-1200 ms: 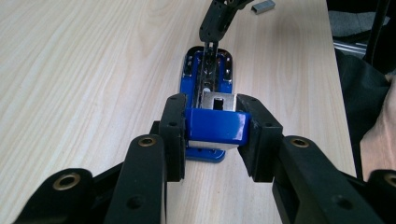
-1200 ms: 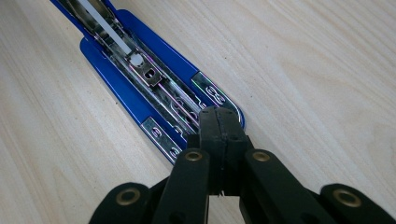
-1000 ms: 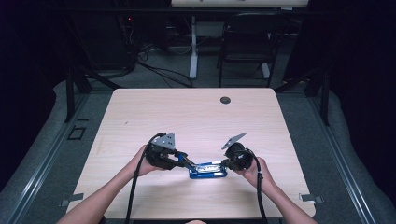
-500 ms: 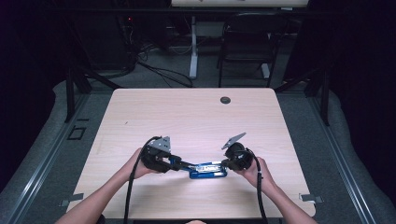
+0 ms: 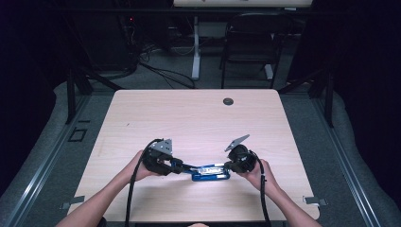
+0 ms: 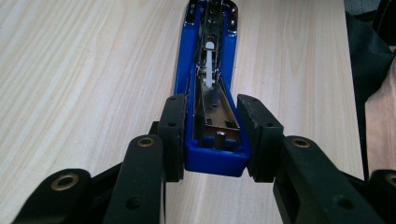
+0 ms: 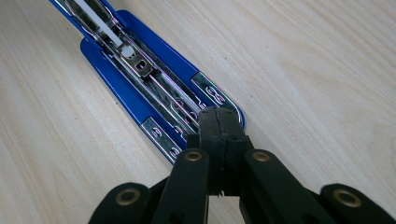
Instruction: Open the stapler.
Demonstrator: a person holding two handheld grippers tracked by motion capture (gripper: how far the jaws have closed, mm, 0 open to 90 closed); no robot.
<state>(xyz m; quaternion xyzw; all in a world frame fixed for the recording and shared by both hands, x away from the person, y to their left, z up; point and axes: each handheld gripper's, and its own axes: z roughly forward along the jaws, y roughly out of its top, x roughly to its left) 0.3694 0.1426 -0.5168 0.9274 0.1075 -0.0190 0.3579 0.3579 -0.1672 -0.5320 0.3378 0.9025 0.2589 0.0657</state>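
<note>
left fingers: the left gripper has its pads clamped on the two sides of the stapler's blue hinge end, one pad on each flank.
right fingers: the right gripper has its jaws pressed together, pad on pad, tips at the stapler's front end on the metal rail; whether a thin lip of metal is caught between them is hard to tell from this angle.
stapler: lies open on the tabletop near its front edge, a little right of centre, between the two grippers; the magazine is exposed, with a white pusher along the rail.
hands: the left hand and right hand come in from the front edge, one at each end of the stapler.
wider scene: a dark round grommet sits near the far edge, well apart from the work.
risk: the left pads hold only the narrow hinge end, so a sideways push from the right tips could twist the stapler out of the grip.
risk: the closed right tips rest on smooth metal and could skid off the rail or knock the sprung pusher loose.
</note>
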